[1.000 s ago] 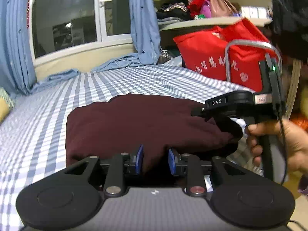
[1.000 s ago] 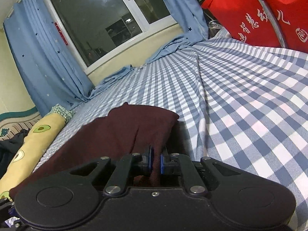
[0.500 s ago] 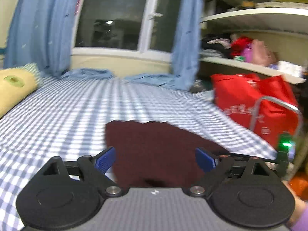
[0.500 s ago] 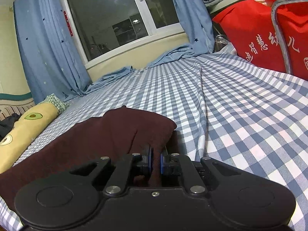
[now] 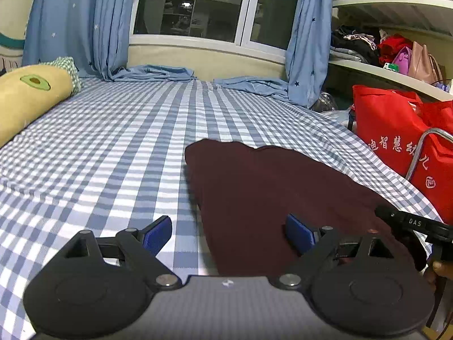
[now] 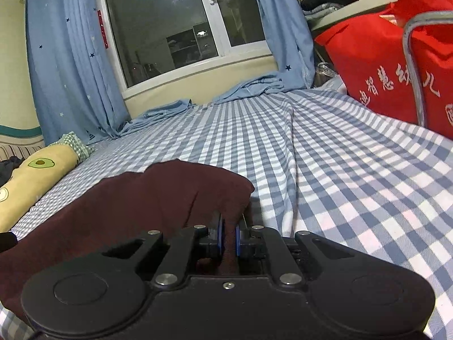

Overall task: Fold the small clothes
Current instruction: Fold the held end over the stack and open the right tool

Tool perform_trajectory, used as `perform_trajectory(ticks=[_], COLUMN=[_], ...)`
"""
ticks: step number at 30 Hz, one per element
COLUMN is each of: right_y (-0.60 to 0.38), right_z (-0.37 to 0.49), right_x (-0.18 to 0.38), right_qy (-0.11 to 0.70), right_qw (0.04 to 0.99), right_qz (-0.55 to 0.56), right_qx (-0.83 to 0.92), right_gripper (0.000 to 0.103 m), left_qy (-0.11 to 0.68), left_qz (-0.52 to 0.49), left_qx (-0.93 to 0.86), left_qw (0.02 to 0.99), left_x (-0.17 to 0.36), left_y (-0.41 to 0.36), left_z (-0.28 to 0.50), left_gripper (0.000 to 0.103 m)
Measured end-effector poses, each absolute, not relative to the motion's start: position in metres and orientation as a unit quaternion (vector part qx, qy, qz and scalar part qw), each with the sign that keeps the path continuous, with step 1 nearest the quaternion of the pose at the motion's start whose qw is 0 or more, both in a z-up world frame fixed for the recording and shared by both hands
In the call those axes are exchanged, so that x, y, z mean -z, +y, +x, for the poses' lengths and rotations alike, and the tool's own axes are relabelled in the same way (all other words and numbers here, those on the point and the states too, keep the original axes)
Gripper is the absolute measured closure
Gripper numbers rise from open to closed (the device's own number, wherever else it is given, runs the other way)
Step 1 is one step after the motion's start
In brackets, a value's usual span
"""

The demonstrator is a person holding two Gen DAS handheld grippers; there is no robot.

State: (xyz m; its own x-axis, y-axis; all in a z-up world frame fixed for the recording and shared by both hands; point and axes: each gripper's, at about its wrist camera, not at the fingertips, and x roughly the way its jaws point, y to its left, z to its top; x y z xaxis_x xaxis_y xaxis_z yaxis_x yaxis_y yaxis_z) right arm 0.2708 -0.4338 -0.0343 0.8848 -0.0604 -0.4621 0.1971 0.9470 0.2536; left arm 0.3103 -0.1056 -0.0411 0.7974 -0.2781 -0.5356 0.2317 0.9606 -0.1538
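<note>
A dark maroon garment (image 5: 269,187) lies folded on the blue checked bed sheet (image 5: 107,147). My left gripper (image 5: 229,233) is open and empty, above the garment's near left edge, one blue pad over the sheet and one over the cloth. My right gripper (image 6: 229,239) is shut on the near right corner of the maroon garment (image 6: 147,198); cloth is pinched between its blue pads. The right gripper's body also shows at the right edge of the left wrist view (image 5: 413,223).
A yellow avocado-print pillow (image 5: 25,99) lies at the left. A red bag (image 5: 396,136) with a metal rail stands along the bed's right edge. Blue curtains (image 5: 85,22) and a window are at the far end, shelves with clutter at the right.
My left gripper has let go of the garment, opened wide, lifted and turned left. My right gripper stays shut on the cloth and has barely moved.
</note>
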Motion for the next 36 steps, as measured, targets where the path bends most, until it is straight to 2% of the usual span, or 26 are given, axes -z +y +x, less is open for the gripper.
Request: perform_trajectory(ticks=[7,11,14,16,18,21,26,27,28,30,33,36], right_y=[-0.425,-0.418,-0.413,-0.41,-0.406,-0.399,-0.389,-0.39,-0.388,-0.379,-0.356,-0.352], right_z=[0.269,0.266,0.258,0.25,0.241,0.23,0.223,0.223,0.224,0.228,0.229,0.229], right_x=[0.042,0.045,0.044,0.044,0.044,0.047,0.056,0.056,0.055,0.052,0.049,0.047], right_qy=[0.233,0.232,0.227,0.22,0.211,0.204,0.193,0.192,0.193,0.19,0.174,0.166], right_qw=[0.961,0.963,0.964,0.966,0.967,0.968,0.971,0.972,0.972,0.975,0.979,0.98], right_qz=[0.128,0.105,0.096,0.093,0.094,0.093,0.077,0.083,0.083,0.055,-0.023,-0.049], right_qx=[0.071,0.083,0.096,0.102,0.108,0.112,0.117,0.111,0.103,0.097,0.101,0.095], right_gripper=[0.092,0.086,0.069,0.044,0.033,0.026,0.027,0.036,0.05,0.063,0.07,0.07], left_qy=[0.292,0.294,0.295,0.293,0.294,0.292,0.295,0.296,0.297,0.298,0.3,0.3], left_qz=[0.035,0.039,0.054,0.052,0.049,0.048,0.036,0.032,0.029,0.027,0.023,0.02], left_qx=[0.119,0.113,0.108,0.108,0.109,0.111,0.113,0.113,0.114,0.112,0.11,0.108], left_qw=[0.948,0.948,0.948,0.948,0.948,0.949,0.948,0.948,0.948,0.948,0.947,0.947], left_x=[0.058,0.064,0.073,0.074,0.074,0.075,0.077,0.077,0.077,0.078,0.078,0.078], left_y=[-0.117,-0.12,-0.124,-0.125,-0.125,-0.123,-0.117,-0.115,-0.115,-0.114,-0.112,-0.112], left_z=[0.3,0.295,0.291,0.289,0.29,0.289,0.289,0.29,0.29,0.291,0.292,0.292], left_gripper=[0.013,0.013,0.014,0.014,0.014,0.014,0.013,0.013,0.013,0.013,0.013,0.013])
